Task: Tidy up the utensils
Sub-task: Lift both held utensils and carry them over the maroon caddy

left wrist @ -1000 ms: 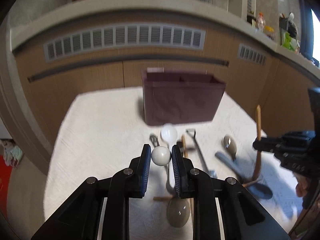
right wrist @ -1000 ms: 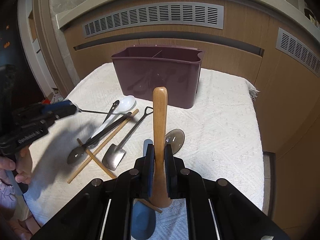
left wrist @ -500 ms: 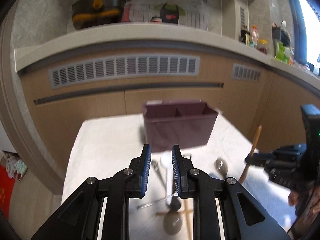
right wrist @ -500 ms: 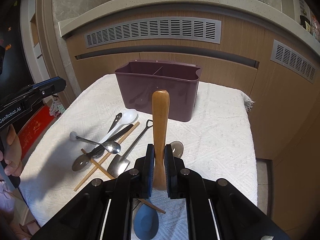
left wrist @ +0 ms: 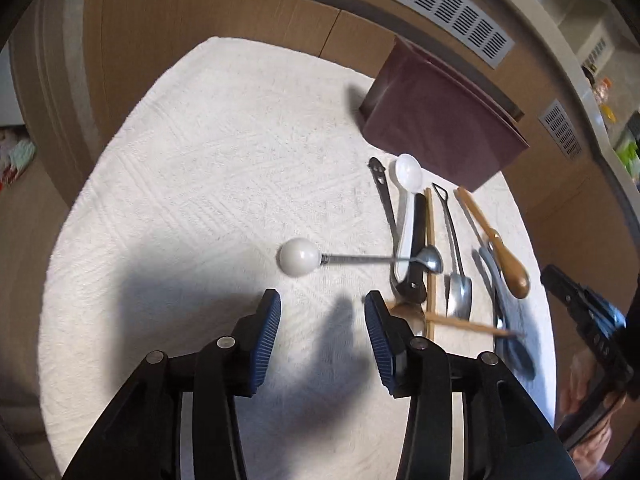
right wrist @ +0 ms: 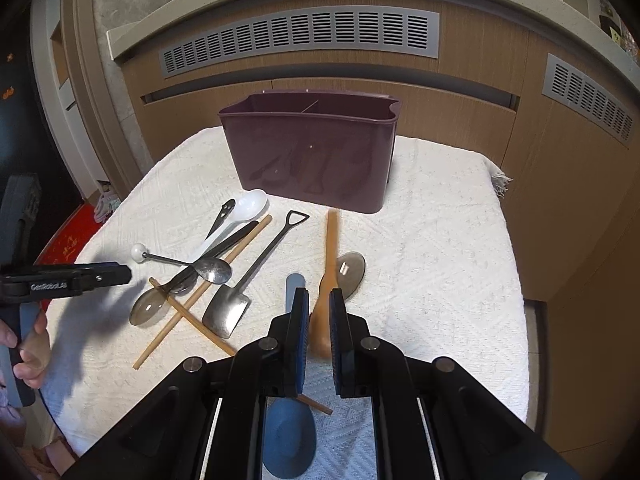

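The left gripper [left wrist: 322,312] is opening its ribbed blue pads with only bare cloth between them; the ball-handled spoon [left wrist: 300,258] lies just ahead, its round white knob on the white woven cloth [left wrist: 200,168] and its thin steel stem running to a small bowl resting on the other utensils. The right gripper [right wrist: 319,310] is clamped on the wooden spoon [right wrist: 331,252], whose smooth handle is blurred and whose bowl end is partly hidden between the pads. A blue spoon [right wrist: 289,432] lies half hidden under the right gripper. Crossed chopsticks [right wrist: 188,312], a steel shovel-shaped spoon [right wrist: 228,312] and a white plastic spoon [right wrist: 250,204] lie near the glossy maroon caddy [right wrist: 312,160], its inside divider barely seen. The left gripper's side reads "GenRobot.AI", mirrored.
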Action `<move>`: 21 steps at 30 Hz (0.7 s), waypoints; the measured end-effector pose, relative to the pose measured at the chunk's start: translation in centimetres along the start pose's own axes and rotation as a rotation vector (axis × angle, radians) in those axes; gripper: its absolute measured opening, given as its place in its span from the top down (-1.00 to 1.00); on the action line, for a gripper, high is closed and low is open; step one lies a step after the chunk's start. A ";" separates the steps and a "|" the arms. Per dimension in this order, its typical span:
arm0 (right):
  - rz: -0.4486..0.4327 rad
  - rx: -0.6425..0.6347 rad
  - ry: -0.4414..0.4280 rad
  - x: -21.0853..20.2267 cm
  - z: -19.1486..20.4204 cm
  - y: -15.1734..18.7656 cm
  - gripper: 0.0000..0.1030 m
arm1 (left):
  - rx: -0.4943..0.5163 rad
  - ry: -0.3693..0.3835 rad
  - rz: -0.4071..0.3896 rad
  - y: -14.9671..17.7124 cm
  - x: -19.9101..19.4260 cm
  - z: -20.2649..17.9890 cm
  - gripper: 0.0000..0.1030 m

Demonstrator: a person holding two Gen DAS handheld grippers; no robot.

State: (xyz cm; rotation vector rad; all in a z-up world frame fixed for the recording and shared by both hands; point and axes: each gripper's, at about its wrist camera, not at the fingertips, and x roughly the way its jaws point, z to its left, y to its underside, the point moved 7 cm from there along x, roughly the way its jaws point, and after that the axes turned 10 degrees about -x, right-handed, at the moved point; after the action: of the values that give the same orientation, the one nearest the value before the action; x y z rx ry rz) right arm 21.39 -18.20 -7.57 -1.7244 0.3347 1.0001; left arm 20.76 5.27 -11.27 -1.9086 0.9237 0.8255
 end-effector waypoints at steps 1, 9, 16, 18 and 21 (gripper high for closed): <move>0.000 -0.001 0.002 0.1 0.1 0.1 0.83 | -0.005 0.000 -0.003 -0.3 0.4 -0.3 0.12; 0.032 -0.016 0.067 0.5 -0.4 0.9 0.65 | -0.035 -0.022 -0.033 -4.5 4.1 -3.3 0.06; 0.072 0.003 0.119 1.4 -1.2 1.7 0.34 | -0.010 -0.077 -0.069 -7.4 6.9 -5.5 0.09; 0.074 0.007 0.118 1.6 -1.3 1.8 0.21 | 0.027 -0.089 -0.090 -7.4 7.0 -5.6 0.39; 0.059 0.018 0.073 1.8 -1.5 0.9 0.21 | 0.099 -0.091 -0.125 -6.7 6.5 -5.5 0.52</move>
State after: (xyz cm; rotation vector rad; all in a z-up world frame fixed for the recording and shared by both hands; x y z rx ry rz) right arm 22.57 -19.49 -9.37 -1.7459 0.4431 0.9754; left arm 30.80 1.10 -11.49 -1.8079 0.7683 0.7720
